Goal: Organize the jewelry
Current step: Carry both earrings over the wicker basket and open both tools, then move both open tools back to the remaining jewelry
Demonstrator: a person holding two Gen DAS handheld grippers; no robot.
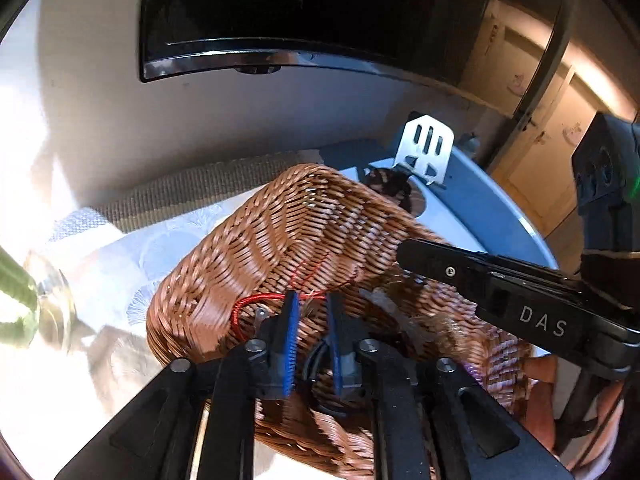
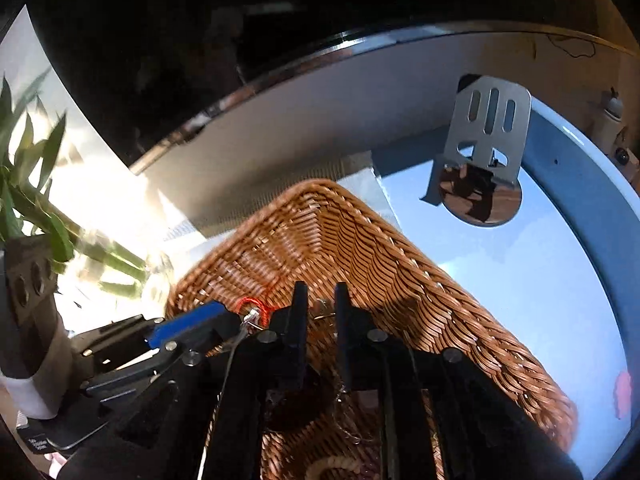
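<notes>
A brown wicker basket (image 1: 260,240) (image 2: 372,240) lies under both grippers. My left gripper (image 1: 311,300) reaches into it; its blue pads (image 1: 291,320) stand apart, and a thin red cord necklace (image 1: 256,300) crosses loosely at their tips without being pinched. In the right wrist view the left gripper (image 2: 230,318) comes in from the left, with the red cord (image 2: 250,304) and a small silver clasp at its tip. My right gripper (image 2: 321,292) also points into the basket, its black fingers parted. A fine metal chain (image 2: 326,314) hangs in that gap, loose. The right gripper's finger (image 1: 412,254) shows at the right of the left wrist view.
A metal stand (image 1: 428,152) (image 2: 488,132) sits on a blue-rimmed round surface (image 1: 500,208) behind the basket. A dark screen (image 1: 280,20) hangs above. On the left stands a glass vase (image 1: 52,300) with a green plant (image 2: 32,184). A pale rope coil (image 2: 332,466) lies in the basket.
</notes>
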